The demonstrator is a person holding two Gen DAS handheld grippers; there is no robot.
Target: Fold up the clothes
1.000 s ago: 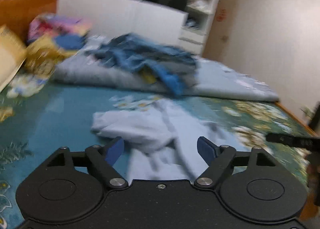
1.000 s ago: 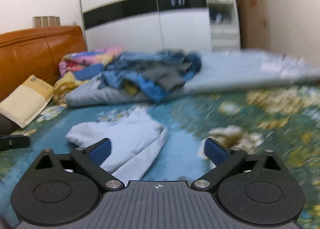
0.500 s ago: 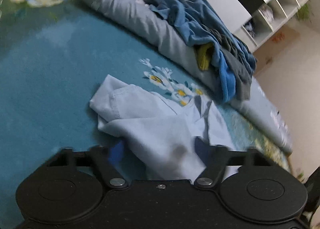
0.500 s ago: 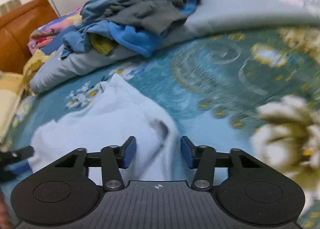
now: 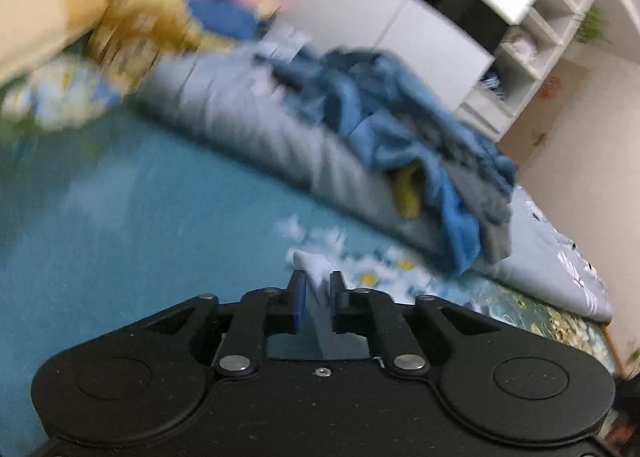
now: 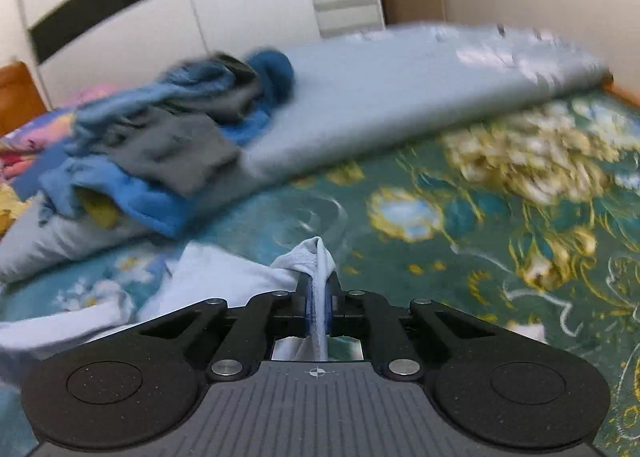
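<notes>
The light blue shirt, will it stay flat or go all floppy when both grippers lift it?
Probably floppy: the light blue shirt already bunches into a thin fold between the right gripper fingers. It likely sags between that and the left gripper. It looks thin, so probably light too.

the left tongs (image 5: 317, 299) had a matte black body, finely speckled, with two big round discs at the corners, each with a shallow circle pressed into it. black link arms ran inward to two silver rivets, a small screw sat between them, and the fingers (image 5: 298, 299) carried blue pads. the right tongs (image 6: 318, 299) had the same black discs, links and silver rivets, but their middle plate was grey and ribbed lengthwise, marked with a small crosshair symbol near its front edge. their pads were blue too.
</notes>
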